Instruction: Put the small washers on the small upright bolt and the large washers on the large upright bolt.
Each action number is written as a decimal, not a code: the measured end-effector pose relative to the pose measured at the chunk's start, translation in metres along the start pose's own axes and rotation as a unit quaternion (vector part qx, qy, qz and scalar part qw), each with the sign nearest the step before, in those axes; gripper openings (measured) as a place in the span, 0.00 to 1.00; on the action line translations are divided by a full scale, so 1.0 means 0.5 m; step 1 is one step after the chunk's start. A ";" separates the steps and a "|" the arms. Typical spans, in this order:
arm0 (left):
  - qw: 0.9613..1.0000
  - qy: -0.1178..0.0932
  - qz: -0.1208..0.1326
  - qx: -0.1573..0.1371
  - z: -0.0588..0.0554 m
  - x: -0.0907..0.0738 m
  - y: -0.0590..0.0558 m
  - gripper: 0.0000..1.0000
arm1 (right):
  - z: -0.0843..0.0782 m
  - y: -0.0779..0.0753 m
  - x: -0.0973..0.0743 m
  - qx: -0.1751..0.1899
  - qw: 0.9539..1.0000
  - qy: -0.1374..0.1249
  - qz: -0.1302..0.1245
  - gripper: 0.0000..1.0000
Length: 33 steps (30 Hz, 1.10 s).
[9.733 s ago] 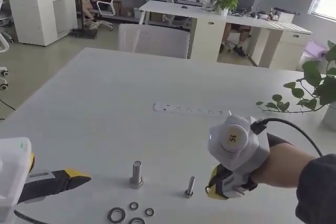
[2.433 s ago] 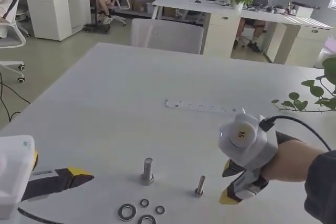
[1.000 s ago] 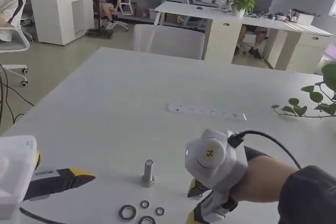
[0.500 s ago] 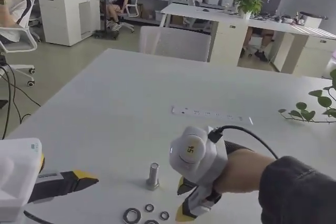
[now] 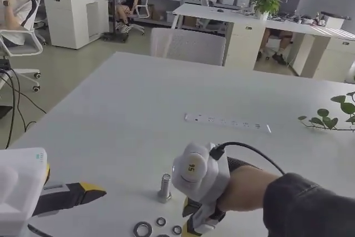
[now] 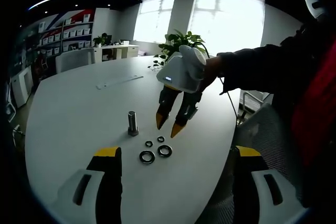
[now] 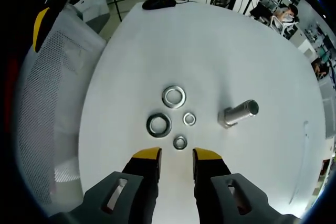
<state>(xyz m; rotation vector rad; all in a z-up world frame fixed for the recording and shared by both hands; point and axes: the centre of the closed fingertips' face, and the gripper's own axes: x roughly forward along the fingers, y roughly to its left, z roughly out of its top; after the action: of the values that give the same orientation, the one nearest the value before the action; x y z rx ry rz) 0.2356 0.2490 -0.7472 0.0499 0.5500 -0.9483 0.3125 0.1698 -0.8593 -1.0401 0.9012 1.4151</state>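
Right gripper view, 2 shiny large washers (image 7: 174,96), 2 small washers (image 7: 189,119), right tool (image 7: 177,155) and left tool (image 6: 177,151) apart.

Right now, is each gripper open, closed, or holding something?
Left gripper: open, holding nothing.
Right gripper: open, holding nothing, pointed at a small washer.

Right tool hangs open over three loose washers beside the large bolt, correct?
No, four lie loose: two large washers and two small washers, per the right gripper view. The right tool does hang open over them beside the large bolt.
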 end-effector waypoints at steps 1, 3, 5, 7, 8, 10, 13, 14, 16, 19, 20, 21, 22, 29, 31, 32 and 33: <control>1.000 0.000 0.001 -0.001 -0.001 -0.001 0.001 0.87 | 0.001 0.000 0.003 0.001 1.000 0.000 0.002 0.25; 1.000 0.001 0.001 -0.002 -0.003 -0.002 0.002 0.87 | 0.001 -0.001 0.009 -0.001 1.000 0.000 0.003 0.24; 1.000 0.001 0.002 -0.004 -0.005 -0.003 0.003 0.87 | 0.000 -0.001 0.013 -0.001 1.000 0.001 0.004 0.23; 1.000 0.002 0.003 -0.004 -0.007 -0.003 0.004 0.87 | 0.000 -0.002 0.017 0.000 1.000 -0.001 0.004 0.23; 1.000 0.003 0.003 -0.005 -0.007 -0.003 0.004 0.87 | 0.000 -0.003 0.021 0.000 1.000 0.000 0.004 0.23; 1.000 0.003 0.003 -0.005 -0.008 -0.002 0.005 0.87 | -0.003 -0.003 0.024 -0.001 1.000 0.003 0.003 0.23; 1.000 0.004 0.002 -0.005 -0.008 -0.001 0.005 0.87 | -0.004 -0.002 0.028 -0.002 1.000 0.004 0.005 0.21; 1.000 0.003 0.002 -0.006 -0.008 0.000 0.005 0.87 | -0.004 -0.003 0.029 -0.001 1.000 0.004 0.005 0.21; 1.000 0.004 0.002 -0.006 -0.009 0.000 0.005 0.87 | -0.004 -0.004 0.032 0.000 1.000 0.004 0.005 0.21; 1.000 0.004 0.004 -0.008 -0.010 -0.001 0.007 0.87 | -0.003 -0.004 0.034 -0.001 1.000 0.005 0.006 0.20; 1.000 0.003 0.004 -0.008 -0.010 -0.002 0.007 0.87 | -0.003 -0.005 0.034 -0.002 1.000 0.006 0.005 0.20; 1.000 0.003 0.005 -0.009 -0.011 -0.002 0.008 0.87 | -0.004 -0.005 0.035 -0.004 1.000 0.008 0.005 0.20; 1.000 0.003 0.005 -0.009 -0.012 -0.003 0.007 0.87 | -0.004 -0.004 0.035 -0.004 1.000 0.007 0.005 0.19; 1.000 0.003 0.005 -0.011 -0.013 -0.003 0.008 0.87 | -0.006 -0.006 0.038 -0.001 1.000 0.003 0.004 0.18; 1.000 0.003 0.005 -0.010 -0.012 -0.003 0.007 0.87 | -0.005 -0.006 0.038 -0.002 1.000 0.003 0.004 0.17; 1.000 0.003 0.005 -0.010 -0.012 -0.003 0.008 0.87 | -0.005 -0.007 0.038 -0.003 1.000 0.004 0.003 0.17; 1.000 0.002 0.005 -0.011 -0.011 -0.003 0.008 0.87 | -0.006 -0.007 0.038 -0.003 1.000 0.004 0.002 0.16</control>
<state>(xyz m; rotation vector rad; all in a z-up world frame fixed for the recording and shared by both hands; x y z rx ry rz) 0.2356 0.2537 -0.7521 0.0350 0.5634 -0.9330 0.3162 0.1737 -0.8782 -1.0483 0.9059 1.4191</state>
